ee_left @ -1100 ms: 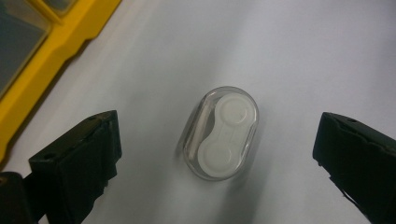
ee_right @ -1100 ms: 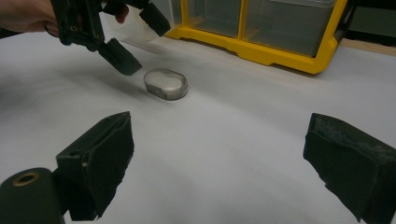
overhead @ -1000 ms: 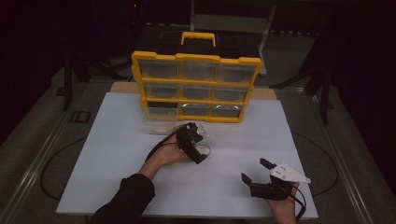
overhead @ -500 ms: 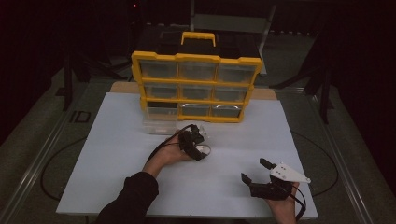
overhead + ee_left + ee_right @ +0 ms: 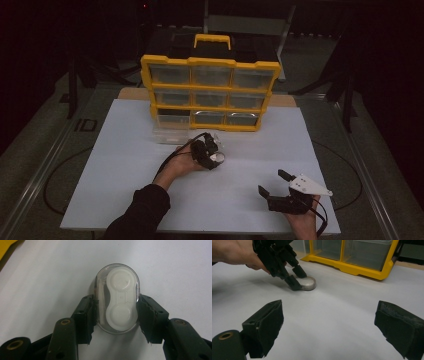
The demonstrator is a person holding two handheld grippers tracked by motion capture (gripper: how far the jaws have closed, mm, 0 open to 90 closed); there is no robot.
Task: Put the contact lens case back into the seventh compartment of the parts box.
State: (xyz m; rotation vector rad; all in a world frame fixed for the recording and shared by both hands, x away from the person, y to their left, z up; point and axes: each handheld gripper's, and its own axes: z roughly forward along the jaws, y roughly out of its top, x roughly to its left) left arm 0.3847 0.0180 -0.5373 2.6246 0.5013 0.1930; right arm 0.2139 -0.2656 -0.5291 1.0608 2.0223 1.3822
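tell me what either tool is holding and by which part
The left tool clamps the clear oval case by its two long sides; the right tool holds nothing.

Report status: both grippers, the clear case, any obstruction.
Left gripper just closed, shut on clear case, case flat on white mat. Right gripper open, empty, apart. Yellow organizer behind; nothing obstructs.

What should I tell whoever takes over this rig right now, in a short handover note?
Left tongs: have just closed on the small clear oval plastic case with a white double-cup insert, which lies flat on the white table sheet.
Right tongs: open, holding nothing, resting near the sheet's front right.
Yellow-framed organizer of clear drawers: upright at the back; one clear drawer at lower left is pulled out.
Done: case gripped. Left: lift it, probably to the pulled-out drawer.
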